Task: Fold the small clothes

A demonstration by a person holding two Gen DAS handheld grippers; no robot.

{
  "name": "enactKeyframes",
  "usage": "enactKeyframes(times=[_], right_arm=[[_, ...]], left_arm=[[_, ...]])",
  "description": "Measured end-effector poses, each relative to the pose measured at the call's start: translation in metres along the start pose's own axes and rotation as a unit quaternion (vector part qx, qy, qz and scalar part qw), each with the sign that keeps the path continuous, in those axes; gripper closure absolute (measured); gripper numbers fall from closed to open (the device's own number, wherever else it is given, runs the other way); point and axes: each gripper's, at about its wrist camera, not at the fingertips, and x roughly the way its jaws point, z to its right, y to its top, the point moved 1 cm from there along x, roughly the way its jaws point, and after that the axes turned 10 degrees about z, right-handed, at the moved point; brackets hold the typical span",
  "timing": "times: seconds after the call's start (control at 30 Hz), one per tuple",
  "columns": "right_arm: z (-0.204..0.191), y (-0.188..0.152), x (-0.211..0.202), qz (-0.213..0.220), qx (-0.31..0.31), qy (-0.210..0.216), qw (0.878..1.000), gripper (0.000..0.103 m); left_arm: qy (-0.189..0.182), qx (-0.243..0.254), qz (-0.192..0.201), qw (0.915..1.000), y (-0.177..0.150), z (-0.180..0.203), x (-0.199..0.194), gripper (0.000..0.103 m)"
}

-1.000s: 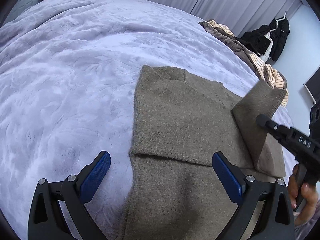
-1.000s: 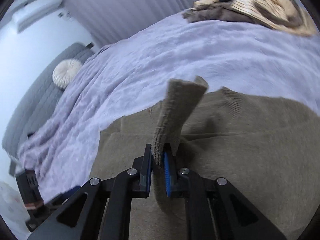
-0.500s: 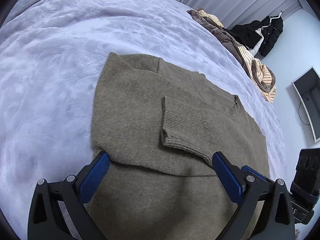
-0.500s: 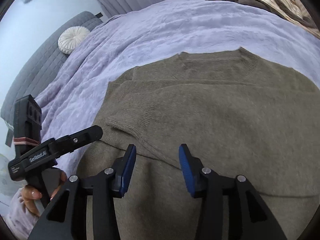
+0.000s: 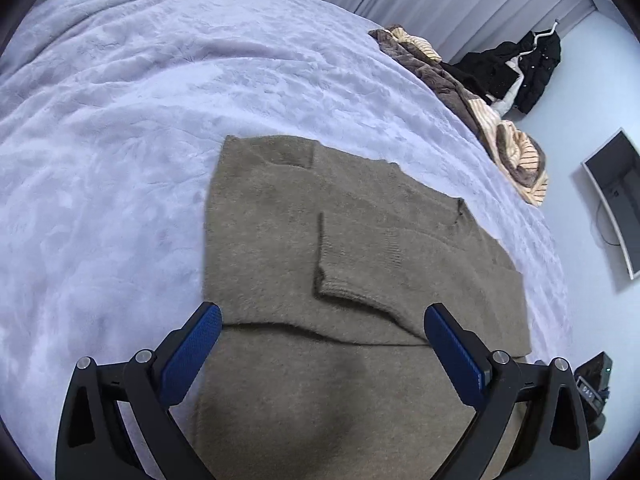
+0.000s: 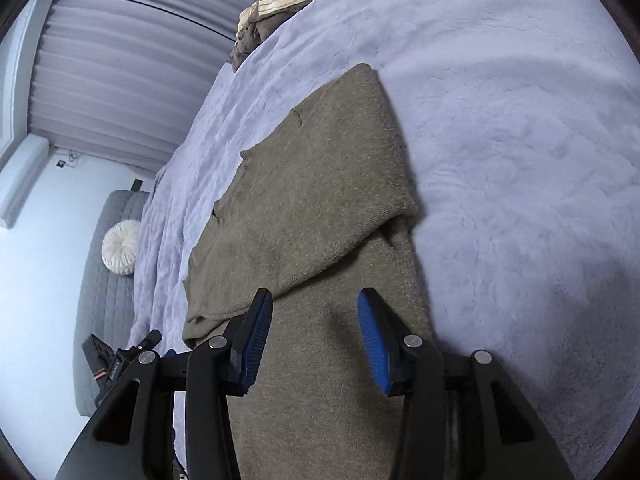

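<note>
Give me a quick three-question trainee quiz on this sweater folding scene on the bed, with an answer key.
1. True or false: the right gripper is clamped on the sleeve cuff.
2. What colour is the sweater? A red, B olive-brown, C white.
3. The sweater lies on a lavender ____.

Key: 1 false, both grippers are open, and the left gripper holds nothing either; the cuff lies flat across the sweater's body. 2 B. 3 blanket.
</note>
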Motion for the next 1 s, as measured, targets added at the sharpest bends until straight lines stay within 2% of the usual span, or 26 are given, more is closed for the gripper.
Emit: enactKeyframes(times=[0.1, 0.13, 0.17, 0.2, 0.23, 0.27, 0.33, 0.37, 0.4, 0.43, 0.47, 0.53, 0.6, 0.67, 0.73, 0.8, 0.93, 1.0], right_arm=[[-0.001, 0.001, 0.001, 0.001, 0.014, 0.019, 1.000, 0.055], [-0.001, 0.002, 0.002, 0.004, 0.016, 0.021, 1.000, 0.055], [0.001, 0.004, 0.003, 0.010, 0.023, 0.016, 1.000, 0.055], [0.004, 0.006, 0.005, 0.014, 0.034, 0.008, 0.999, 0.055], [0.009, 0.008, 0.007, 0.017, 0.051, 0.011, 0.999, 0.055], [0.013, 0.010, 0.009, 0.020, 0.066, 0.016, 0.997, 0.055], [0.019, 0.015, 0.013, 0.032, 0.085, 0.016, 0.996, 0.055], [0.021, 0.020, 0.016, 0.042, 0.091, 0.012, 0.995, 0.055], [0.022, 0.023, 0.018, 0.048, 0.095, 0.010, 0.994, 0.058], [0.022, 0.027, 0.021, 0.056, 0.097, 0.000, 0.994, 0.068], [0.020, 0.031, 0.020, 0.060, 0.089, -0.009, 0.994, 0.097], [0.007, 0.039, 0.011, 0.078, 0.044, -0.010, 0.996, 0.097], [-0.005, 0.045, 0.000, 0.092, -0.017, -0.029, 0.995, 0.097], [0.001, 0.046, 0.003, 0.077, -0.046, -0.059, 0.994, 0.097], [0.021, 0.043, 0.013, 0.044, -0.033, -0.067, 0.996, 0.097], [0.035, 0.039, 0.015, 0.044, -0.008, -0.050, 0.998, 0.099], [0.038, 0.036, 0.004, 0.045, 0.011, -0.032, 0.998, 0.095], [0.035, 0.033, -0.003, 0.041, 0.005, -0.034, 0.999, 0.090]], left_arm=[[-0.010, 0.000, -0.023, 0.9997, 0.005, 0.007, 0.028, 0.002], [-0.010, 0.005, -0.031, 0.9995, 0.005, 0.010, 0.036, 0.013], [-0.006, 0.011, -0.046, 0.9989, 0.003, 0.011, 0.046, 0.030], [0.003, 0.015, -0.065, 0.9978, 0.000, 0.011, 0.057, 0.039], [0.011, 0.017, -0.071, 0.9972, -0.002, 0.011, 0.062, 0.052], [0.011, 0.020, -0.070, 0.9973, -0.003, 0.011, 0.064, 0.061], [0.008, 0.023, -0.065, 0.9976, -0.004, 0.009, 0.063, 0.068], [0.005, 0.020, -0.064, 0.9978, -0.004, 0.008, 0.062, 0.078], [0.000, 0.012, -0.065, 0.9978, -0.003, 0.006, 0.061, 0.081], [-0.004, 0.004, -0.064, 0.9980, -0.002, 0.004, 0.058, 0.081], [-0.007, 0.002, -0.059, 0.9983, -0.002, 0.004, 0.055, 0.081], [-0.006, 0.012, -0.047, 0.9988, -0.005, 0.007, 0.048, 0.081], [0.002, 0.023, -0.047, 0.9986, -0.011, 0.008, 0.048, 0.081], [0.007, 0.022, -0.044, 0.9988, -0.020, 0.005, 0.052, 0.081], [0.004, 0.009, -0.032, 0.9994, -0.023, -0.001, 0.049, 0.081], [0.008, 0.005, -0.031, 0.9995, -0.022, -0.005, 0.044, 0.081], [0.077, 0.048, -0.002, 0.9959, -0.016, -0.014, 0.017, 0.079], [0.097, 0.057, 0.010, 0.9937, -0.012, -0.023, 0.003, 0.034]])
